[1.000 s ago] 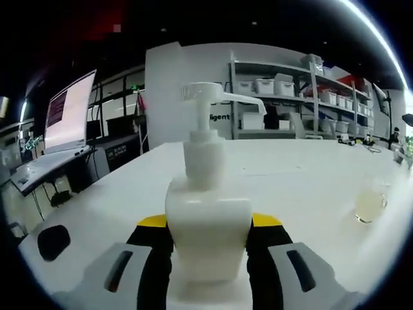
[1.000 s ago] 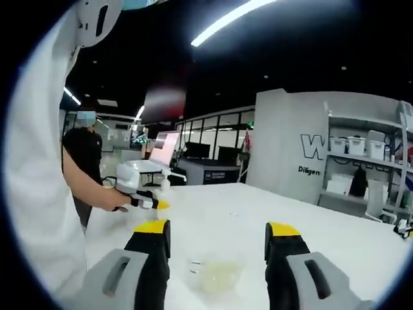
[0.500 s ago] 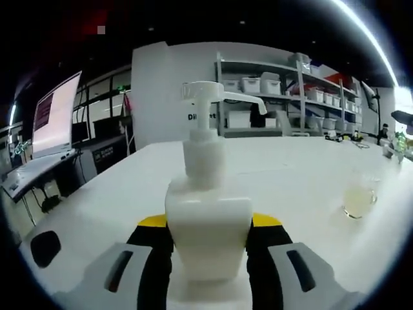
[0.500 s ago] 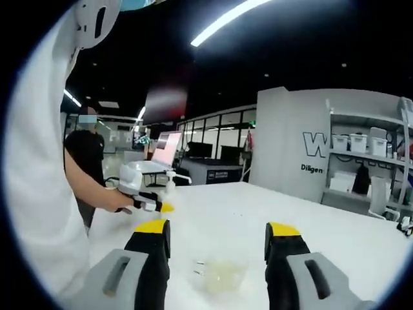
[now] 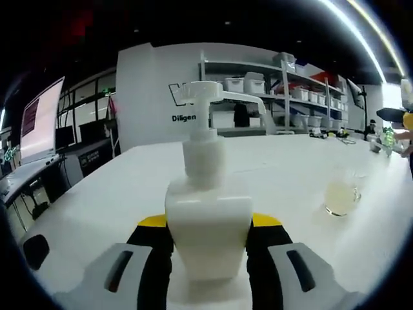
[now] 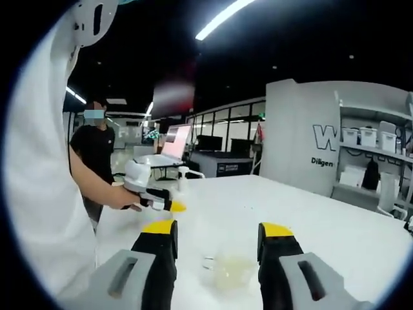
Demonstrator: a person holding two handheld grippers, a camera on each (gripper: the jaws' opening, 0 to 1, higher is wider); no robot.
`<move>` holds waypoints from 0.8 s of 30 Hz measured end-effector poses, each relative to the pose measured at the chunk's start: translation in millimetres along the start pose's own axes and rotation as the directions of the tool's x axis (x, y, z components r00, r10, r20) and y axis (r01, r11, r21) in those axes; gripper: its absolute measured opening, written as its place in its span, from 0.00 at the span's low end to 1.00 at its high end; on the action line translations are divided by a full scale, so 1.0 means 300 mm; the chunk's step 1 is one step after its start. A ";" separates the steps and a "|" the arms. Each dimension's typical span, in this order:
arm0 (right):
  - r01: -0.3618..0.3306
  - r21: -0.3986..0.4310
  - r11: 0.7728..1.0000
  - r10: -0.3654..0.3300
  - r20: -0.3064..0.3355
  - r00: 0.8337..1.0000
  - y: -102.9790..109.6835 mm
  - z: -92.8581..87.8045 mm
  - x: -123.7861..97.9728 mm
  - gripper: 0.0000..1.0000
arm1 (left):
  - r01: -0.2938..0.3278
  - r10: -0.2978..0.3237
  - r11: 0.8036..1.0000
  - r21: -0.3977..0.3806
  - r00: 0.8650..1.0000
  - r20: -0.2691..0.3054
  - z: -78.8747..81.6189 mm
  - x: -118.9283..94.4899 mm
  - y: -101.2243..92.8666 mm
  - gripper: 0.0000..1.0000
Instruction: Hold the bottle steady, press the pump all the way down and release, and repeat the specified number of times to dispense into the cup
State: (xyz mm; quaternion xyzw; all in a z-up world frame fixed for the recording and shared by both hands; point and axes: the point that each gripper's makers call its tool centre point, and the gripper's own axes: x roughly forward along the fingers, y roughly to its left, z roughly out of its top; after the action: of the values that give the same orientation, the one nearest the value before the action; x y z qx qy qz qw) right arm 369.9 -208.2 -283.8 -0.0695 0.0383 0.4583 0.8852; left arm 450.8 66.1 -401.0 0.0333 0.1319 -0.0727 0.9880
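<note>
A white pump bottle (image 5: 208, 223) stands upright on the white table (image 5: 284, 174), and my left gripper (image 5: 210, 221) is shut on its body. Its pump head (image 5: 205, 94) is up, with the spout pointing right. A clear cup (image 5: 340, 197) holding pale liquid sits on the table to the right of the bottle, apart from it. In the right gripper view the cup (image 6: 229, 271) lies low between and just beyond the jaws of my right gripper (image 6: 217, 229), which is open. To the left, a hand holds the left gripper (image 6: 157, 197) with the bottle (image 6: 183, 178).
Shelves with white bins (image 5: 271, 87) line the far wall. A laptop (image 6: 173, 145) sits on a desk behind the table, and a person in black (image 6: 95, 152) stands at the left. A white sleeve (image 6: 39, 194) fills the left side of the right gripper view.
The left gripper view has swung right, so the cup sits nearer its middle. The right jaws have narrowed a little. In the right gripper view the left gripper and bottle have come closer.
</note>
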 end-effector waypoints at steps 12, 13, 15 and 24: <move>-0.016 0.007 1.000 0.016 -0.040 0.999 -0.005 -0.034 0.003 0.51 | 0.073 -0.073 0.997 0.032 0.997 -0.008 0.001 0.000 -0.094 0.43; -0.017 0.014 1.000 0.017 -0.041 0.999 -0.008 -0.038 0.005 0.56 | 0.078 -0.078 0.996 0.033 0.997 -0.008 0.001 0.001 -0.104 0.43; 0.010 0.050 0.999 -0.009 -0.018 1.000 -0.029 -0.041 0.013 0.75 | 0.088 -0.088 0.995 0.040 0.996 -0.009 0.001 0.000 -0.120 0.43; -0.021 0.072 0.997 0.028 -0.092 0.995 -0.020 -0.083 0.004 0.70 | 0.138 -0.137 0.988 0.063 0.990 -0.016 0.001 -0.001 -0.173 0.43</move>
State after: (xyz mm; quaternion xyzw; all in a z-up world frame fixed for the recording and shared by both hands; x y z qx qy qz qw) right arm 375.3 -214.6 -307.9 -0.0590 0.0963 0.4638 0.8787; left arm 442.8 15.1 -403.1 0.0564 0.1372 -0.1448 0.9783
